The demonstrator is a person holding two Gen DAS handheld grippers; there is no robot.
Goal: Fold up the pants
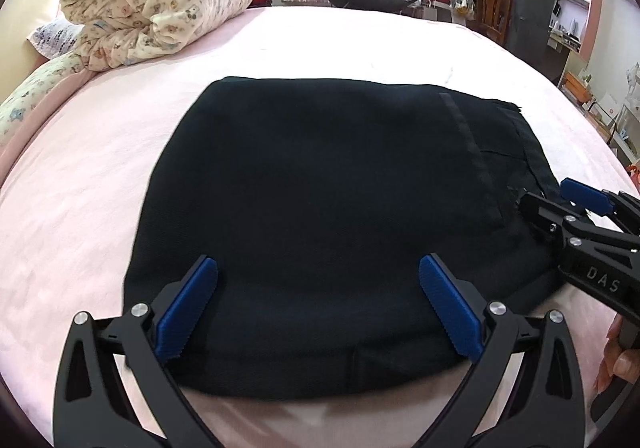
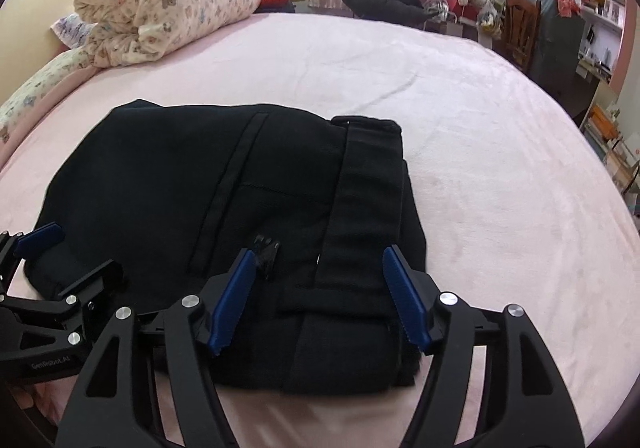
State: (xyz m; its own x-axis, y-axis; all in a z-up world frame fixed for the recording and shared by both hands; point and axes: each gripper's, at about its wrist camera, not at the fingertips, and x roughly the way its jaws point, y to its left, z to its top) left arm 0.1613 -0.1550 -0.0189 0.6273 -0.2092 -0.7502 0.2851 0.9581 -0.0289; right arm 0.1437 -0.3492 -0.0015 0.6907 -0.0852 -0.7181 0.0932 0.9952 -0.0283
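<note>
Left wrist view shows folded black fabric pants [image 1: 320, 215] on the pink plush bedspread [image 1: 80, 207]; left gripper [image 1: 318, 304] and right gripper [image 2: 320, 296] hover released, grasping nothing

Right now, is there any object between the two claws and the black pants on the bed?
Nothing visible. Both the left claw and the right claw are open directly over the folded black pants, with no object between.

pants [image 1: 320, 187]: matt black cloth | bed sheet [image 1: 80, 207]: soft pink fleece
</note>
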